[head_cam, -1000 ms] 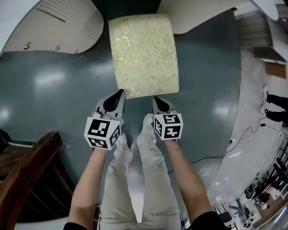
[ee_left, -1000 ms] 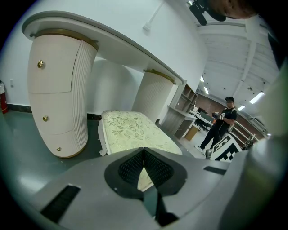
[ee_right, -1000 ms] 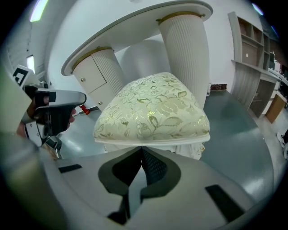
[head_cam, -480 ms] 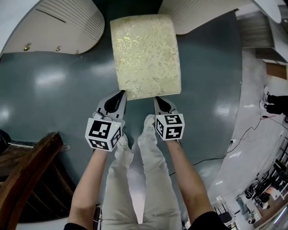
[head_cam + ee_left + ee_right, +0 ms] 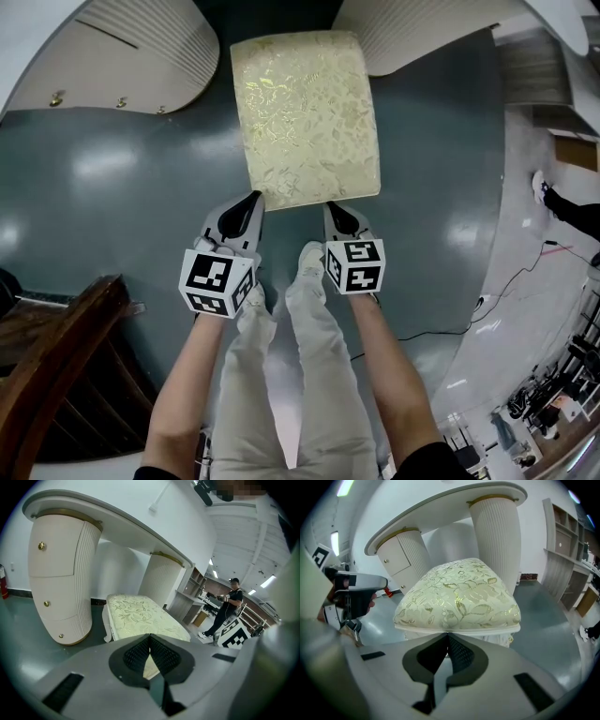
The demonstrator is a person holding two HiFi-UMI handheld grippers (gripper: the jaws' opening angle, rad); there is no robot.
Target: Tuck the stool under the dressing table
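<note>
Both closed tight — left tongs [image 5: 251,199], right tongs [image 5: 331,208] | stool [image 5: 305,117] at tips, ahead

Dark wooden furniture [image 5: 56,375] sits lower left; a person [image 5: 226,607] stands far off.

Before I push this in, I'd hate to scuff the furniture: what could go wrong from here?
1. The stool sits slightly askew and close to the right pedestal; a straight push might scrape it.
2. The left gripper and right gripper are both shut, with only narrow tips at the seat's near edge; they could slip off the padding or twist the stool more.
</note>
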